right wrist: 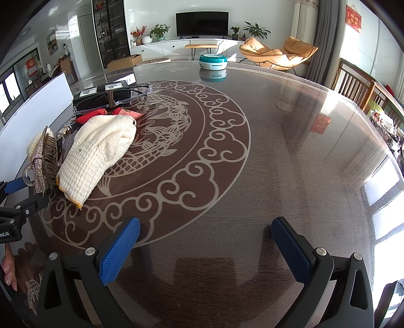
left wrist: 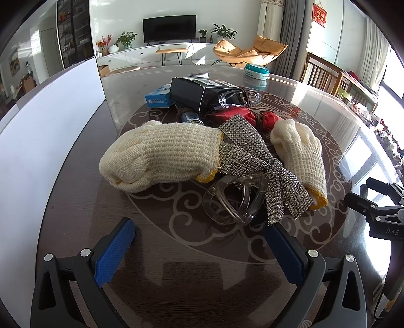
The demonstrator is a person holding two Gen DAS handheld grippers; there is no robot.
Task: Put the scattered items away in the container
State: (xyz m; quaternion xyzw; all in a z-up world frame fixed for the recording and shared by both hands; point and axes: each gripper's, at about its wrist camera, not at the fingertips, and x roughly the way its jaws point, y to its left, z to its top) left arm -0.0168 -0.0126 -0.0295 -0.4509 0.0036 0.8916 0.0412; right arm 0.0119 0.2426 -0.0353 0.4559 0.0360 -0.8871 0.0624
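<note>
At the bottom of both views, the left gripper and the right gripper hold nothing, with their jaws spread above the dark patterned glass worktop. Beyond, at the left view's centre, lie a clear plastic hair claw with a rhinestone bow, two cream knitted gloves, then a black box. A white container stands at the left edge.

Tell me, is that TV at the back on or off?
Off, it appears: the TV screen is uniformly black in both views.
</note>
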